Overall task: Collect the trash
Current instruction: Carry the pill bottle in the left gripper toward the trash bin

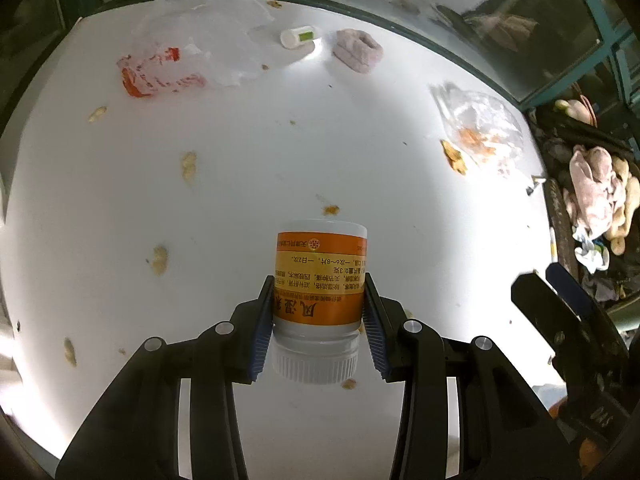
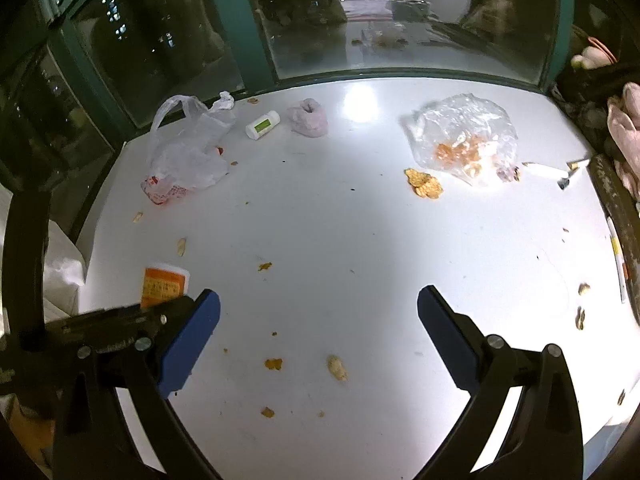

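Orange-and-yellow label on white pill bottle [image 1: 320,280], near centre, print upside down, large characters "风湿" legible, dosage line "一次6~8片, 一日2次" legible, remaining small print unreadable, red print on white plastic bag [image 1: 160,76] far left illegible, green label on small far bottle [image 1: 298,37] illegible

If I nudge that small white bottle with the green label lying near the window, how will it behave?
The small white bottle lies on its side, so it would probably roll on the smooth white table. It looks like light plastic, likely stiff rather than fragile, and may skid before rolling.
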`<action>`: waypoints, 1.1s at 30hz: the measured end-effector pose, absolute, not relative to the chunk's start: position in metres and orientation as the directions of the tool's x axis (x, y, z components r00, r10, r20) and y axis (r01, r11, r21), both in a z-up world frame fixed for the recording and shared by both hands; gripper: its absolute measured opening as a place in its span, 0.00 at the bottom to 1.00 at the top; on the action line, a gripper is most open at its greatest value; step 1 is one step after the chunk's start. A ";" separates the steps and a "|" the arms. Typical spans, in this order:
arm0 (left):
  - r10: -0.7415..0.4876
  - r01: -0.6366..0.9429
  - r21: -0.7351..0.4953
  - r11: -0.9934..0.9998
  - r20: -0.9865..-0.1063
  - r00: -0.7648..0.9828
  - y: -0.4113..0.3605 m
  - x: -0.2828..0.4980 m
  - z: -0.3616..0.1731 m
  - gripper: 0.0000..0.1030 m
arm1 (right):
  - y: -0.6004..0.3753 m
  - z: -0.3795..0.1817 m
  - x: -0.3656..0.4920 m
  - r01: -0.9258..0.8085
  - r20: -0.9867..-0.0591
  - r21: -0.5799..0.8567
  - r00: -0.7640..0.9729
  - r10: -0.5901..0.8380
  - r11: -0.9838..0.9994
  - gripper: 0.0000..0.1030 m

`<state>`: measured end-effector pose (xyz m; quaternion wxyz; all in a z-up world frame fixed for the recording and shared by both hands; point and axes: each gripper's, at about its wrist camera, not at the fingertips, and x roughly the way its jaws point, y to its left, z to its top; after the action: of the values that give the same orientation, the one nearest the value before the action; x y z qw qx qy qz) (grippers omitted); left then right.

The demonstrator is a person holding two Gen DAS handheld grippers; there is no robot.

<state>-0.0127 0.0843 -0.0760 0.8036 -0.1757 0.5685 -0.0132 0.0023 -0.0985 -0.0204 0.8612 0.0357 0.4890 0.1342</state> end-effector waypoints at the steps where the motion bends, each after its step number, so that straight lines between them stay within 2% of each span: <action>1: -0.220 -0.173 -0.295 0.940 -0.909 0.354 0.079 -0.015 -0.074 0.38 | -0.103 -0.020 0.000 -0.195 -0.829 0.198 0.490 0.270 0.961 0.93; 7: -0.193 -0.128 -0.253 0.959 -0.913 0.360 0.035 -0.021 -0.059 0.37 | -0.143 -0.016 -0.013 -0.186 -0.806 0.226 0.516 0.291 0.956 0.93; 17: -0.231 0.070 -0.220 0.973 -0.907 0.352 -0.101 -0.040 -0.035 0.38 | -0.250 0.004 -0.058 -0.152 -0.769 0.211 0.584 0.260 0.965 0.93; 25: -0.254 0.097 -0.235 0.967 -0.902 0.349 -0.194 -0.067 -0.032 0.38 | -0.339 0.003 -0.087 -0.130 -0.759 0.207 0.604 0.243 0.970 0.93; 28: -0.276 0.140 -0.242 0.960 -0.903 0.328 -0.224 -0.071 -0.031 0.38 | -0.371 0.002 -0.099 -0.081 -0.759 0.209 0.615 0.214 0.975 0.93; 33: -0.312 0.304 -0.220 0.927 -0.902 0.298 -0.285 -0.076 -0.021 0.38 | -0.415 0.002 -0.125 0.053 -0.756 0.232 0.638 0.146 0.971 0.93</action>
<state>-0.0764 -0.2846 -0.0207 0.8055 -0.0035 0.5609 -0.1913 -0.1250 -0.4148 0.0019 0.8973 0.1169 0.4248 0.0260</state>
